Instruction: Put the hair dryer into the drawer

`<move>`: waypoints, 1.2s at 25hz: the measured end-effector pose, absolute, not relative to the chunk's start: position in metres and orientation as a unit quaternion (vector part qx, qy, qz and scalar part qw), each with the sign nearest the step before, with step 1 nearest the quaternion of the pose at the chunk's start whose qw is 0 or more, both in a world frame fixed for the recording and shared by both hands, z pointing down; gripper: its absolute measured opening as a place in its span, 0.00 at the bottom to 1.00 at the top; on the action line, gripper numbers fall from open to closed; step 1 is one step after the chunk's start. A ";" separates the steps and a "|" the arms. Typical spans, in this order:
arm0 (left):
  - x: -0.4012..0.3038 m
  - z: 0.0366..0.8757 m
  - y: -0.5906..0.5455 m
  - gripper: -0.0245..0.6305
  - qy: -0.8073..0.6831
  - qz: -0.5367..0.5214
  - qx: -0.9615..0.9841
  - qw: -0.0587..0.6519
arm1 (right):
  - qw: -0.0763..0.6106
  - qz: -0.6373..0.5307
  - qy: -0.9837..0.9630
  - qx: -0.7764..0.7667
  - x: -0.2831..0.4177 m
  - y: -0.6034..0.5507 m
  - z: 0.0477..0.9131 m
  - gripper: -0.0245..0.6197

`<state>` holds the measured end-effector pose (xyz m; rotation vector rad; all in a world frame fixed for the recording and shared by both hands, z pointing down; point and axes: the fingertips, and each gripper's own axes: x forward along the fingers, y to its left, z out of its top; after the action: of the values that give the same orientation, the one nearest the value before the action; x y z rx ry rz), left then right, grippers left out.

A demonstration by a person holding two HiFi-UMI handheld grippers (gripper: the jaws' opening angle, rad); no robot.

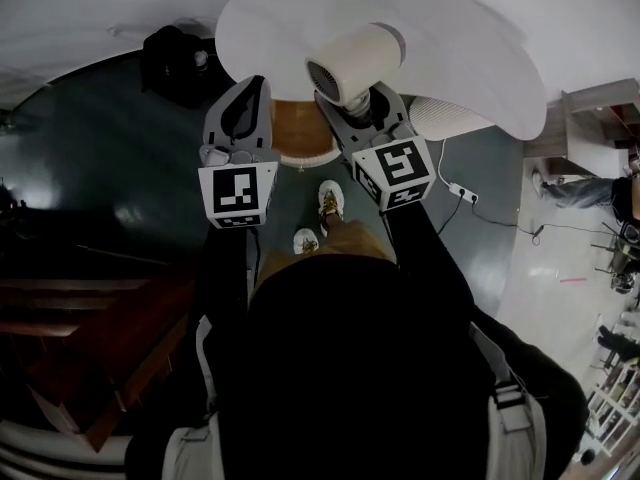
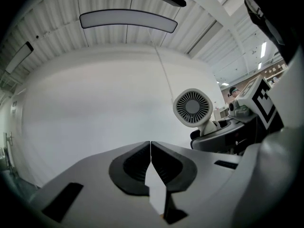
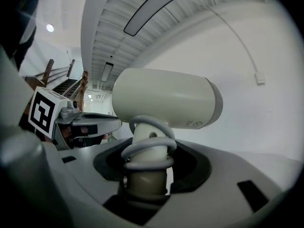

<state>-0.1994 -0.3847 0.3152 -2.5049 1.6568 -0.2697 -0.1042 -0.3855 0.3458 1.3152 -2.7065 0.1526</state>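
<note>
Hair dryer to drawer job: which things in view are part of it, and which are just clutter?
Job:
hair dryer, gripped by its cord-wrapped handle in the right tool
left tool, shut and empty
No drawer visible.

Lying about:
black bag and power strip on the floor
white table

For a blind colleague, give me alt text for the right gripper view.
The right gripper is shut on the handle of a cream hair dryer, whose barrel lies sideways above the jaws, with a grey cord looped round the handle. The left gripper shows at left, a white wall behind.
</note>
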 end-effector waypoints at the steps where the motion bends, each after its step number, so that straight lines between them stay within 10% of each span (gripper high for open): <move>1: -0.199 0.320 -0.394 0.06 0.551 -0.093 -0.827 0.062 | 0.065 0.053 -0.899 0.431 -0.106 -0.396 0.350 0.40; 30: -0.232 0.437 -0.465 0.06 0.591 -0.119 -0.797 -0.021 | 0.243 0.181 -0.922 0.240 -0.171 -0.425 0.549 0.40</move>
<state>-0.2323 -0.4654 0.4369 -2.5388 1.8820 -0.3794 -0.1709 -0.4248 0.5485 0.6557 -2.5201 0.4934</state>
